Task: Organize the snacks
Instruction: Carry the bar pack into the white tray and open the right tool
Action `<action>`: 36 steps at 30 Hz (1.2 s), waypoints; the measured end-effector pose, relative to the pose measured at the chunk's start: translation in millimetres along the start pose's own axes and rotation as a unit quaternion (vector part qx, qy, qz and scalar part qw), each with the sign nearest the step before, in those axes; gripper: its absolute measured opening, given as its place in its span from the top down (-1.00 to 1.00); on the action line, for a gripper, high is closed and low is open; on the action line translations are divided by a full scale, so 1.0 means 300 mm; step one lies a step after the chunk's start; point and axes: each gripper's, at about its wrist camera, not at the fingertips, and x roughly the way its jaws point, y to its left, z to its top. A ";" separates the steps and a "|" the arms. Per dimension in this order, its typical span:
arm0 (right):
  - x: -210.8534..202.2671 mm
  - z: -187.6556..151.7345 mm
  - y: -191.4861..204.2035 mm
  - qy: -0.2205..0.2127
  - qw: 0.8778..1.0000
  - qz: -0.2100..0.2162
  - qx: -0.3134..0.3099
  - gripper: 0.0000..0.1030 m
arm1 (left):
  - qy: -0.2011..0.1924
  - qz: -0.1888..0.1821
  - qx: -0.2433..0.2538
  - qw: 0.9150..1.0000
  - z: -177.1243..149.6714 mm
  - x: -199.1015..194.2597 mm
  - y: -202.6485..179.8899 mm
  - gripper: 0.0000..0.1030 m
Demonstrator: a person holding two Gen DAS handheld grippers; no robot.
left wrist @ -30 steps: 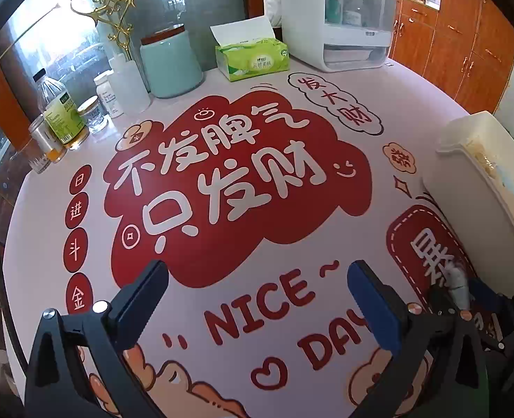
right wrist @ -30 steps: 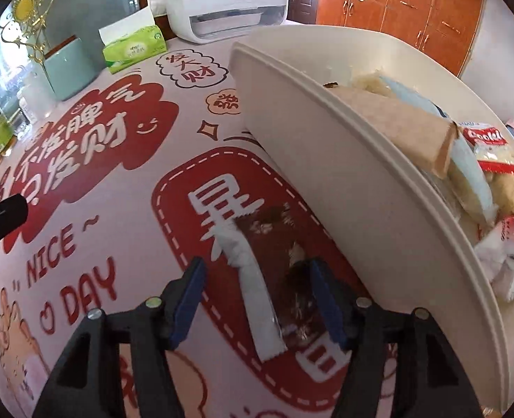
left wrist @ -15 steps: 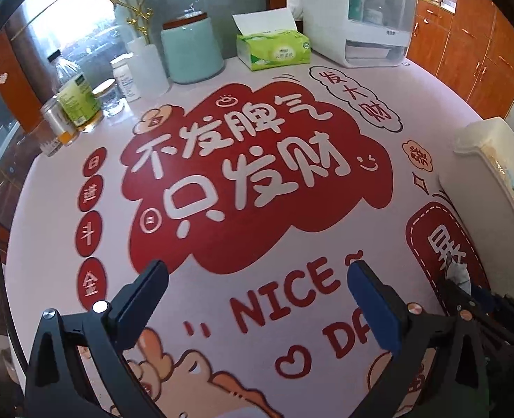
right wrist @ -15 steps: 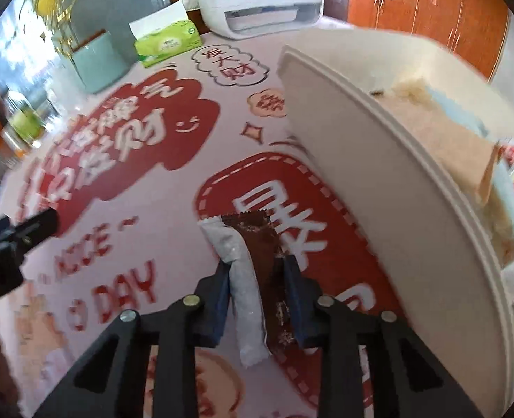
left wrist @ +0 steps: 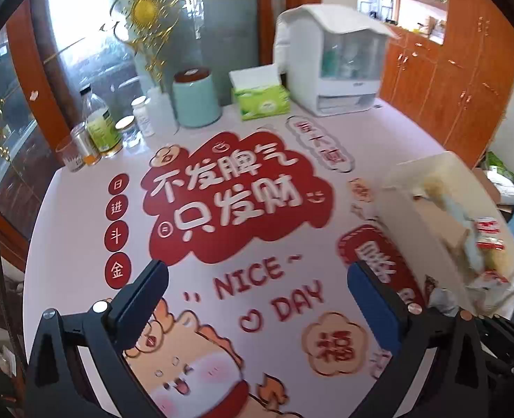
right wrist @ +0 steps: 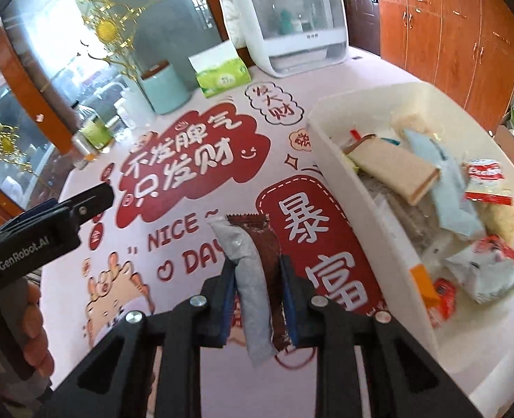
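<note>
My right gripper (right wrist: 255, 273) is shut on a brown and grey snack packet (right wrist: 253, 261) and holds it lifted above the table, left of the white bin (right wrist: 371, 216). The bin holds several snack packets, among them a tan wafer pack (right wrist: 392, 170) and a red and white packet (right wrist: 485, 181). My left gripper (left wrist: 257, 285) is open and empty above the printed table mat (left wrist: 222, 209). The bin (left wrist: 427, 230) also shows at the right of the left wrist view. The left gripper's body (right wrist: 40, 230) shows at the left of the right wrist view.
At the table's back stand a white appliance (right wrist: 288, 31), a green tissue box (right wrist: 222, 73), a teal canister (right wrist: 162, 87) and several bottles and jars (left wrist: 110, 132). Wooden cabinets (right wrist: 448, 35) stand behind on the right.
My right gripper closed on the snack packet that lay on the mat and lifted it up beside the bin. My left gripper rose and pulled back, still open.
</note>
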 end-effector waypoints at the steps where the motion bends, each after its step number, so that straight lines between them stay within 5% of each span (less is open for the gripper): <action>1: -0.026 -0.004 -0.008 -0.002 1.000 0.001 -0.004 0.54 | -0.005 -0.001 0.002 1.000 -0.004 -0.027 -0.028 -0.98; 11: -0.198 0.054 -0.227 -0.047 0.997 -0.006 -0.059 0.54 | -0.020 0.019 -0.016 0.999 -0.016 -0.160 -0.334 -0.98; 17: -0.261 0.177 -0.416 -0.053 0.991 0.006 -0.120 0.54 | -0.016 0.036 -0.081 0.996 -0.002 -0.193 -0.556 -0.98; 23: -0.296 0.283 -0.560 -0.055 0.988 0.011 -0.145 0.54 | 0.016 0.036 -0.109 0.993 0.009 -0.176 -0.732 -0.98; 36: -0.237 0.376 -0.653 -0.034 0.987 0.032 -0.155 0.50 | 0.037 0.077 -0.113 0.990 0.009 -0.156 -0.859 -0.98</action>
